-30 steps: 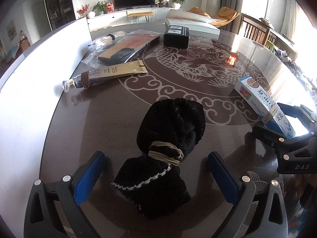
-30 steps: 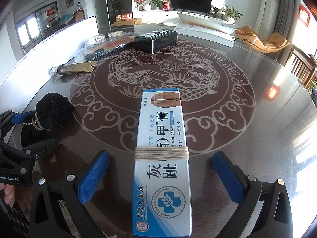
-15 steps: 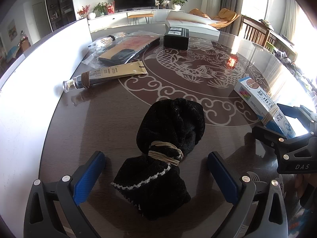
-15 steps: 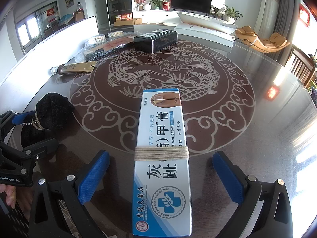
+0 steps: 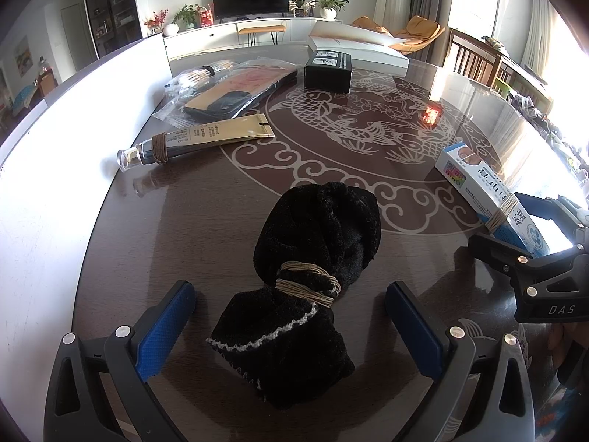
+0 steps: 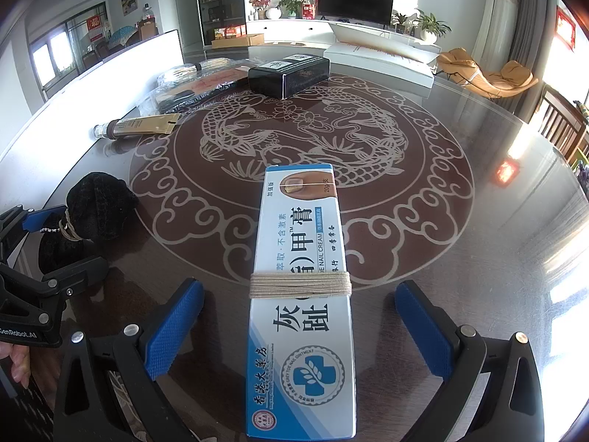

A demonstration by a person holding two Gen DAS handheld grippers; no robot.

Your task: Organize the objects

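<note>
Two items lie within reach of the grippers and neither has been lifted, so the organizing appears, on this evidence, to be at its start or between moves. On the dark round table (image 6: 497, 243) a black cloth pouch (image 5: 316, 254), tied at its neck with tan cord, lies directly between the fingers of the left gripper (image 5: 291, 328). A blue-and-white ointment box (image 6: 302, 287), bound with a band of pale cord, lies lengthwise between the fingers of the right gripper (image 6: 300, 324). The remaining objects sit well apart at the far left of the table: a gold tube (image 5: 206, 138) with a clear cap, a clear plastic packet (image 5: 228, 88) holding flat items, a black box (image 5: 328, 70) and, behind it, a large white box (image 5: 364, 46). No sorted group or receiving container can be identified, so all placement work is judged outstanding. Left gripper: fingers spread wide, blue pads clear of the pouch on both sides, nothing held. Right gripper: fingers likewise spread wide, with visible gaps between each pad and the long sides of the ointment box, nothing held. Both tools stand low over the table surface, and each is aligned so that closing would take the item lying between its fingers.
</note>
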